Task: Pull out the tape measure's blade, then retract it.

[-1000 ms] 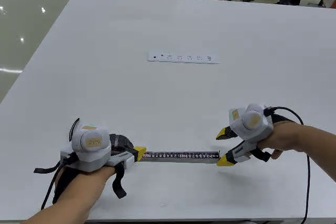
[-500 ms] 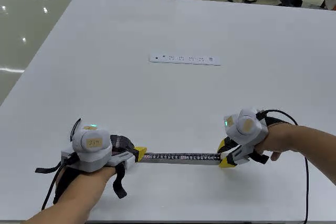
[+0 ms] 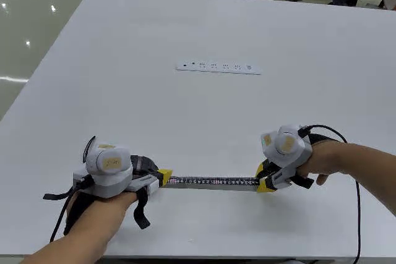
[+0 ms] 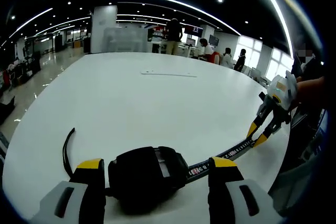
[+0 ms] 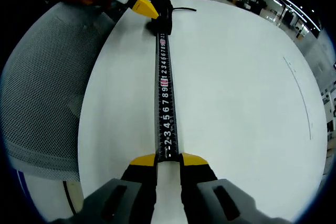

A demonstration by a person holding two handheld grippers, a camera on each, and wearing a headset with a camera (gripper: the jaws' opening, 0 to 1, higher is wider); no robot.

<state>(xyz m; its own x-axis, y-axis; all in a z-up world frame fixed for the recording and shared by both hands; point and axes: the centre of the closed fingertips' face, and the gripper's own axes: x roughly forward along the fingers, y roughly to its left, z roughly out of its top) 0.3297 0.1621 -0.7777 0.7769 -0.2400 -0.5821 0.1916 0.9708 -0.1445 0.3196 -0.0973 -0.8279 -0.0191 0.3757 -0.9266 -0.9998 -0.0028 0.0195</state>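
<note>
Spanning the near side of a white bench (image 3: 216,122), a tape measure (image 4: 147,174) lies with its blade (image 3: 213,182) drawn out between two hand-held grippers. At left, the left gripper (image 3: 162,177) is clamped on the black case, one yellow-tipped jaw on either side, and the case rests on the bench. From there the blade runs flat along the surface to the right, numbers up (the scale reads plainly in the right gripper view). It ends in the right gripper (image 5: 168,158), whose jaws are pressed together on the blade's tip. A white power strip (image 3: 218,67) lies well apart, toward the middle of the bench. The pull-out step appears to be in hand or close to done, with a modest length of blade showing. If so, the next move calls for the right gripper to walk the tip back toward the case under control, while the left holds the case from sliding.
</note>
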